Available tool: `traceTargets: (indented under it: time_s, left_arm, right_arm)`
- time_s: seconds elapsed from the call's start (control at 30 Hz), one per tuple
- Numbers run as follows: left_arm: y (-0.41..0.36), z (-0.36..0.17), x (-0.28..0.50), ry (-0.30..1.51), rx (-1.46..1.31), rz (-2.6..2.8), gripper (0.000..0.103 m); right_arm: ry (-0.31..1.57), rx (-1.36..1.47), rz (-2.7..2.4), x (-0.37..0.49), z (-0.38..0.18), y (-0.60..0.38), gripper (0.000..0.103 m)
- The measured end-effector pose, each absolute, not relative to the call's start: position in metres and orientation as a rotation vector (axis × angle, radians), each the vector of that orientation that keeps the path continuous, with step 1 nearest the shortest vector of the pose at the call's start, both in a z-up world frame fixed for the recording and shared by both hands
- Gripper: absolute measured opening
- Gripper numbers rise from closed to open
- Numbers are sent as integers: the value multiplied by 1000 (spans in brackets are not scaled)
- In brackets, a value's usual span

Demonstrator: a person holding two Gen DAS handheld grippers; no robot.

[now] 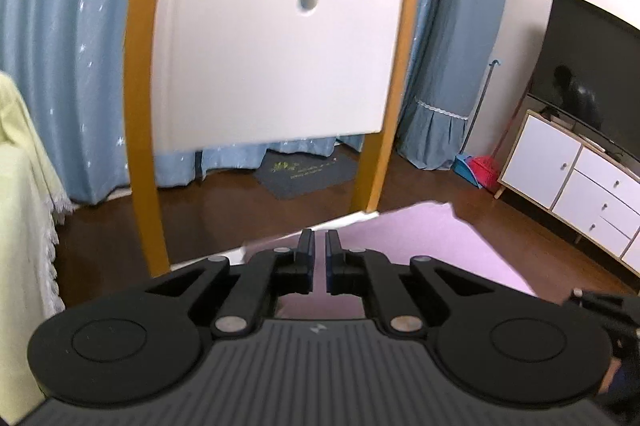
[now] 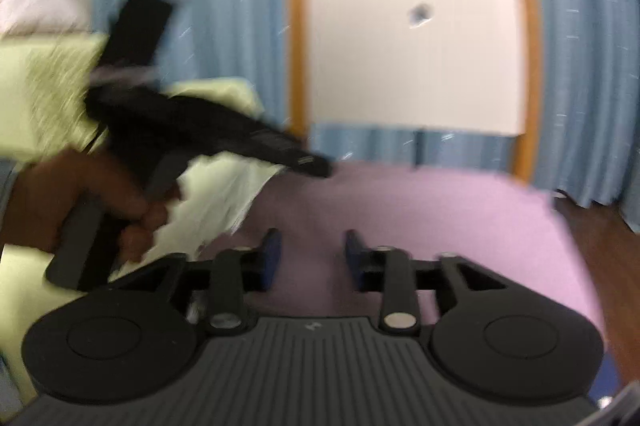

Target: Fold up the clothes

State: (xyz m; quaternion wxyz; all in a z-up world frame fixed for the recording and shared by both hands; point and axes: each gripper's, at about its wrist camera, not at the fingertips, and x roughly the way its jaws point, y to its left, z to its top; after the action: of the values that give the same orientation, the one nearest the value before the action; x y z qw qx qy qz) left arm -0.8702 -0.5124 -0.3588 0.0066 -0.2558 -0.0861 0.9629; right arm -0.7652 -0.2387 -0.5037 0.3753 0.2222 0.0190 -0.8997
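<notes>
One piece of cloth shows: a pale yellow cloth (image 2: 224, 202) lying at the left edge of the pink surface (image 2: 420, 210), at about 9 o'clock from the right gripper (image 2: 312, 246). I cannot tell what kind of clothing it is, because that view is blurry. It looks bunched, not flat and not neat, so I think the folding is only starting or is in the middle. No folded pile shows anywhere.

Two grippers show. The left gripper (image 1: 319, 240) has its jaws almost pressed together, with just a thin gap. Nothing shows between them. It hangs over the far corner of the pink surface. In the right wrist view the same gripper sits at 10 o'clock, held by a hand (image 2: 80, 202), with its tip beside the yellow cloth; I cannot tell if it touches.

The right gripper has its jaws spread apart and holds nothing. Only pink surface lies under it.

Other things: one white board with orange sides (image 1: 272, 38), two round holes in it, and one TV (image 1: 592, 82).
</notes>
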Motion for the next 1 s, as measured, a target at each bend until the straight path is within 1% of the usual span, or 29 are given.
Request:
traceTargets:
  time_s: [0.07,0.1,0.13,0.17,0.2,0.23,0.27,0.3,0.33,0.37,0.4,0.53,0.67,0.77,0.8,0.87,0.93,0.97,1.0]
  left_arm:
    - [-509,-369,-875,-298,-907,3004,8]
    - [-508,-372,-877,-320,-965,3008,8]
    - [-507,-371,-877,-341,-1008,3016,8]
    - [-505,-365,-876,-362,-1031,3031,12]
    - [-502,-357,-875,-386,-1072,3046,32]
    - [-500,-349,-873,-413,-1126,3057,46]
    - [-496,-341,-870,-459,-1181,3067,67]
    - [-491,-330,-862,-536,-1236,3075,76]
    - [-488,-322,-853,-598,-1259,3076,76]
    - [-483,-315,-844,-637,-1290,3078,76]
    - [-471,-305,-832,-666,-1356,3093,76]
    - [-419,-275,-792,-675,-1548,3192,76]
    - [-373,-245,-757,-736,-1590,3266,77]
    - [-323,-205,-732,-721,-1656,3292,79]
    - [-308,-191,-726,-705,-1658,3307,81]
    - [-278,-157,-712,-678,-1622,3355,86]
    - [-256,-133,-701,-673,-1567,3389,92]
    - [-246,-124,-696,-684,-1531,3400,97]
    - [-233,-110,-688,-693,-1487,3412,100]
  right_arm:
    - [49,615,-2323,-772,-501,-231,43]
    - [57,666,-2310,-776,-507,-231,48]
    - [66,717,-2297,-780,-514,-231,49]
    - [70,753,-2284,-783,-517,-231,49]
    - [66,757,-2273,-785,-515,-229,49]
    - [57,761,-2269,-788,-509,-226,50]
    - [35,769,-2276,-791,-497,-220,55]
    - [2,791,-2277,-792,-488,-212,60]
    - [-32,812,-2277,-794,-478,-204,70]
    - [-62,840,-2272,-795,-470,-196,73]
    - [-86,881,-2258,-795,-464,-187,75]
    - [-157,1052,-2184,-795,-445,-153,77]
    - [-226,1139,-2086,-782,-415,-104,80]
    - [-194,1085,-2078,-767,-383,-69,94]
    - [-181,1065,-2081,-762,-373,-58,98]
    - [-149,995,-2107,-744,-335,-32,102]
    - [-135,939,-2140,-729,-299,-9,102]
    - [-139,909,-2160,-723,-280,3,102]
    - [-145,898,-2161,-722,-273,8,102]
